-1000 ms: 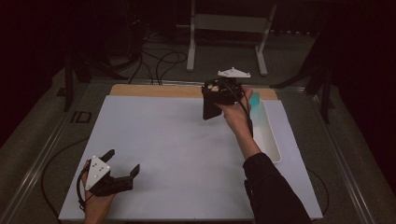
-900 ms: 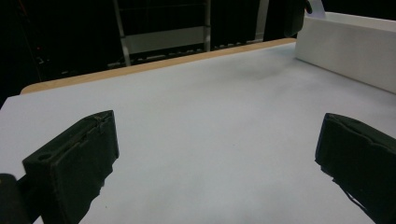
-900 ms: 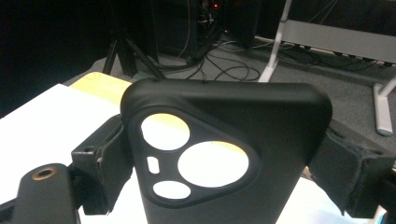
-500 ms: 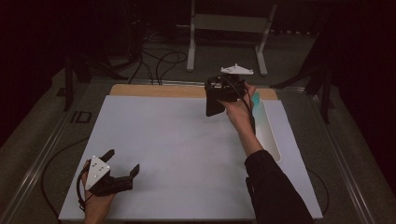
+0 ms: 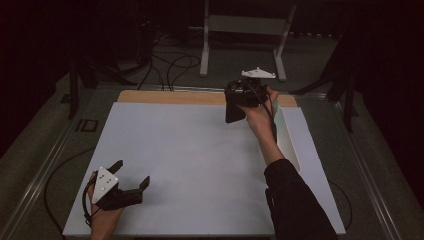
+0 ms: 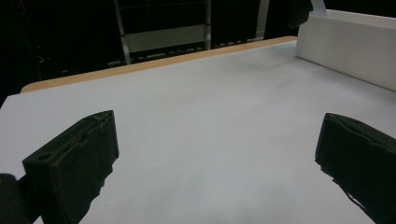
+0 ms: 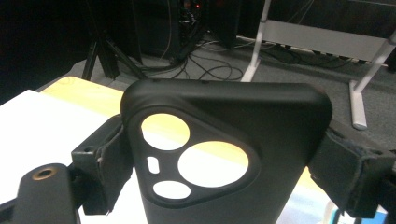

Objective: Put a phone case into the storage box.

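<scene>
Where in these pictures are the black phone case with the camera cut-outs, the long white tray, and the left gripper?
Black phone case [image 7: 280, 154]: right gripper view, plain back panel beside the cut-outs.
Long white tray [image 6: 345, 51]: left gripper view, its outer side wall.
Left gripper [image 5: 131, 175]: high view, midway between its open fingertips.

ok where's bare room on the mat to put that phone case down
Free: the white mat between the left gripper and the right gripper holding the phone case. Crowded: the right edge, along the white tray.
</scene>
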`<action>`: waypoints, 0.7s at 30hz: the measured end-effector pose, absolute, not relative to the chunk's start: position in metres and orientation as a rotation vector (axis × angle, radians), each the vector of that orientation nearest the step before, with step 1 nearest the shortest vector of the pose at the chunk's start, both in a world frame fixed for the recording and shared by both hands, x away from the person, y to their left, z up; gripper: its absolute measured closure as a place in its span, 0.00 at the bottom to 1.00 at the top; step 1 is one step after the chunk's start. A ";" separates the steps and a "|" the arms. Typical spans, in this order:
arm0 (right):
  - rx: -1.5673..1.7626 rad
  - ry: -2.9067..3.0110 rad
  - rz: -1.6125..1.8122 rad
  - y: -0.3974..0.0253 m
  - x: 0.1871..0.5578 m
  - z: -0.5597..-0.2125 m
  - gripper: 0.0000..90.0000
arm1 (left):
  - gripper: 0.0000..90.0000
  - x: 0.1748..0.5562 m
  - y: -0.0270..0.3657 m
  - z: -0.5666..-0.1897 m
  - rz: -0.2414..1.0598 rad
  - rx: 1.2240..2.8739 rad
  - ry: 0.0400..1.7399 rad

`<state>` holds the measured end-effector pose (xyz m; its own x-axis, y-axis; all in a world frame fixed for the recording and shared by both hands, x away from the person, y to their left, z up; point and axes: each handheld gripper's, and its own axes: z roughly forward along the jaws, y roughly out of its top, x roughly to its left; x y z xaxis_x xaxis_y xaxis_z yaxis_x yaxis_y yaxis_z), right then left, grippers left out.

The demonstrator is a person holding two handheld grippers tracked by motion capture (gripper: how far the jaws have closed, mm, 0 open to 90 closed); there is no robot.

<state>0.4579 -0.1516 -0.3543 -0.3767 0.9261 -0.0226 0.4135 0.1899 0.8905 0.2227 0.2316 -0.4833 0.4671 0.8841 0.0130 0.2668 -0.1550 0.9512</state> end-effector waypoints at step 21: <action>1.270 1.849 1.110 -0.170 0.461 -0.347 0.16 | 0.00 0.223 0.232 -0.483 0.746 1.679 1.000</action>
<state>0.4610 -0.1699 -0.3473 -0.3384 0.9404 -0.0347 0.4112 0.1810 0.8934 0.2226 0.2321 -0.4830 0.4670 0.8841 0.0144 0.2653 -0.1556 0.9515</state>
